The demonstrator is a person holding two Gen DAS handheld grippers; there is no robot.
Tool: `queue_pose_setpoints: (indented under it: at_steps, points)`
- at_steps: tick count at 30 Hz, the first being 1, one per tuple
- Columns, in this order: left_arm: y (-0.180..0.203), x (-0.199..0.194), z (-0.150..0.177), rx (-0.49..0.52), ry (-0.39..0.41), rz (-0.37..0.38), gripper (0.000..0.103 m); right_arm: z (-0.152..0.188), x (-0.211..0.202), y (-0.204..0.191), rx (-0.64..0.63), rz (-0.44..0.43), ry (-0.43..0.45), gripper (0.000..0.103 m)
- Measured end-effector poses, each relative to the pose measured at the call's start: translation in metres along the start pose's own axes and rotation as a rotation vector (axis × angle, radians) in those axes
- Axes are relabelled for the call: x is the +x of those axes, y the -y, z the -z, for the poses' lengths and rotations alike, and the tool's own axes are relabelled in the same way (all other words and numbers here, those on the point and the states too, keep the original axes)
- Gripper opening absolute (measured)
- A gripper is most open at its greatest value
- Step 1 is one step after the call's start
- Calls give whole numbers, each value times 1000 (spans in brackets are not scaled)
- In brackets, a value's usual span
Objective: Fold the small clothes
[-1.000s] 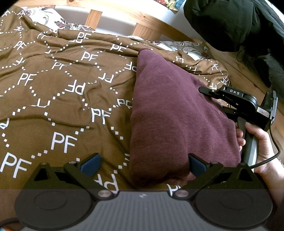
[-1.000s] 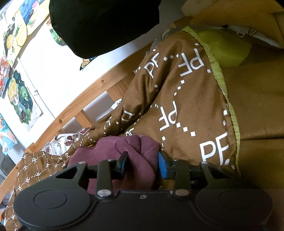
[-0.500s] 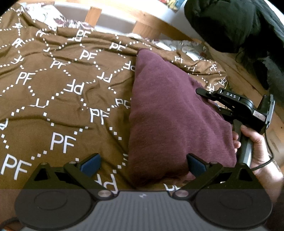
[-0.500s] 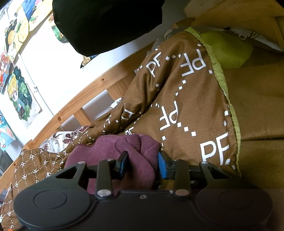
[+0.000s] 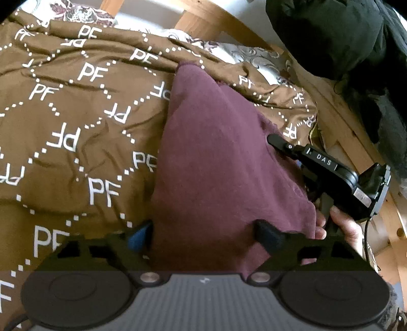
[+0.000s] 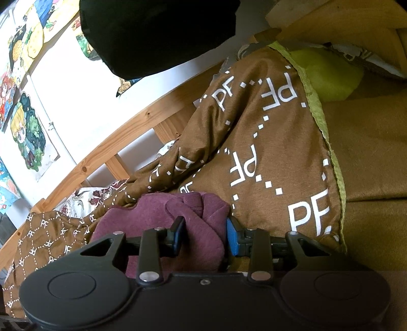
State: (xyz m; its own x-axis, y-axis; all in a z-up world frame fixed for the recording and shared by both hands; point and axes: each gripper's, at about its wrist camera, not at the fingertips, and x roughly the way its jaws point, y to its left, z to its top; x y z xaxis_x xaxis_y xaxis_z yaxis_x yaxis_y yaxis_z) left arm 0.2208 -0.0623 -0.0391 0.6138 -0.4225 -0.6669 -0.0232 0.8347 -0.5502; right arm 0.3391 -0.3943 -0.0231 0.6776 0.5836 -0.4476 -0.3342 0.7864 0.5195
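Note:
A folded maroon garment (image 5: 218,152) lies on the brown bedspread printed with "PF" (image 5: 76,107). My left gripper (image 5: 203,235) straddles the garment's near end. Its jaws are closing with the cloth between them, and the blue pads (image 5: 140,238) stand at the cloth's sides without a clear squeeze. My right gripper (image 5: 285,150), held by a hand (image 5: 340,226), bites the garment's right edge. In the right wrist view, that gripper (image 6: 204,235) is closing tighter on a bunched fold of the maroon garment (image 6: 198,211), and both pads press on it.
A wooden bed frame (image 5: 223,23) runs behind the bed, with a floral pillow (image 5: 251,54) at its foot. Dark clothing (image 5: 343,38) hangs at the upper right. Pictures (image 6: 28,132) cover the white wall. A green cushion (image 6: 328,73) lies beyond the bedspread's edge.
My left gripper has moved forward over the garment's near end and its jaws have narrowed around it. The right gripper's jaws have squeezed closer on the bunched cloth without shifting.

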Motion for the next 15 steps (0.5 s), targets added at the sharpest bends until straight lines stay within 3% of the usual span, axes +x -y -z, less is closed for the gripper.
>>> queue_pose_setpoints:
  at_steps: [3, 6, 10, 15]
  points:
    - [1, -4, 2, 17, 10, -8, 65, 1, -4, -8, -5, -12, 15, 17]
    - [1, -15, 4, 31, 27, -2, 50, -1, -11, -22, -37, -13, 35, 14]
    - [5, -36, 8, 69, 65, 10, 44, -7, -26, -56, -86, -50, 66, 13]
    - [3, -71, 11, 149, 168, -40, 43, -12, -31, -109, -181, -96, 78, 12]
